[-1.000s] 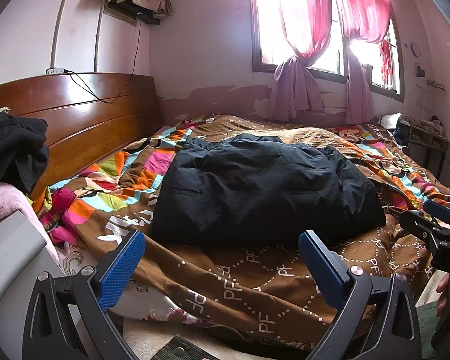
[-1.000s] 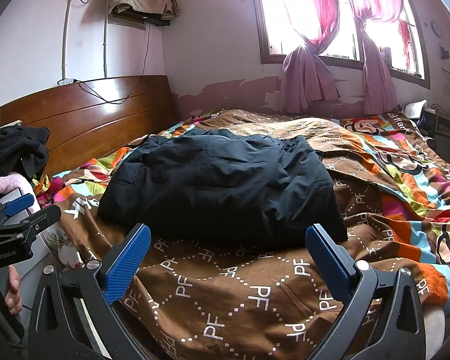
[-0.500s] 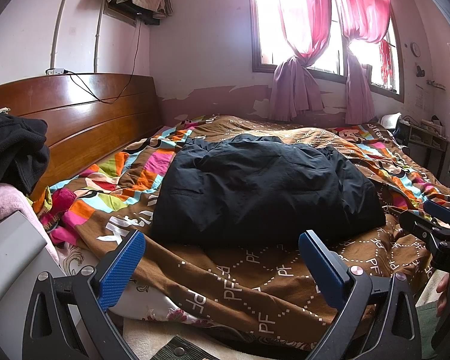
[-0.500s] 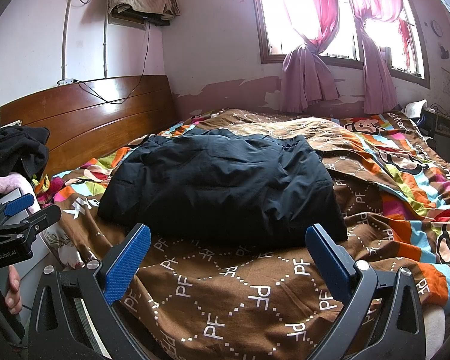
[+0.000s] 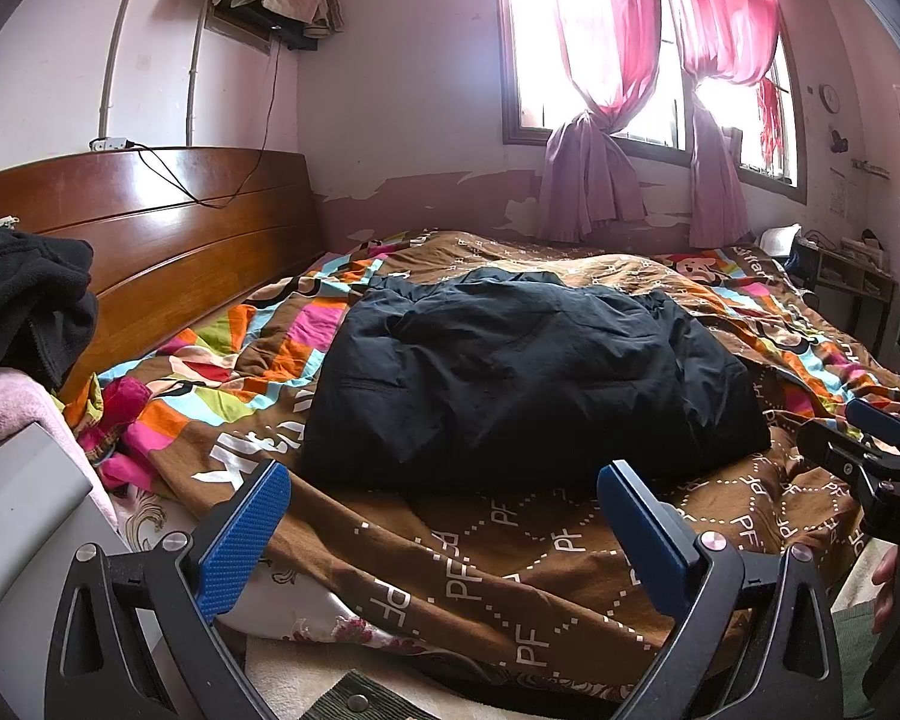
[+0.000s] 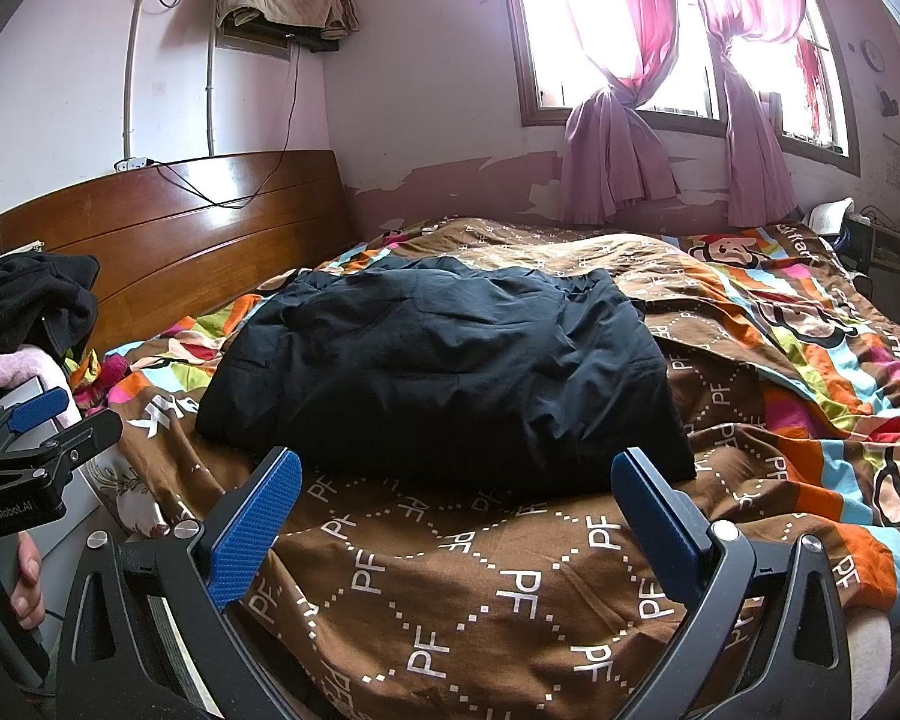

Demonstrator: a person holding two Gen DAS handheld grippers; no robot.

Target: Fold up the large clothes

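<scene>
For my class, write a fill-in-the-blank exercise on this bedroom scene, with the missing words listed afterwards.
1. The black jacket lies on the patterned ____.
2. Both the left gripper and the right gripper have their jaws ____.
3. The curtains at the window are ____ in colour.
4. Behind the bed stands a ____ headboard.

Missing words: quilt; open; pink; wooden

We are looking at pink walls [image 5: 402,90] with paint peeling low down. Daylight is pouring through a window [image 5: 576,60] where knotted pink curtains [image 5: 588,180] are hanging. A wooden headboard [image 5: 168,228] is standing at the left, a cable [image 5: 210,198] trailing over it. A brown patterned quilt [image 6: 510,588] is covering the bed. A cloth [image 6: 282,0] is draping over a high wall shelf, and a clock [image 6: 872,54] is hanging at the right.
</scene>
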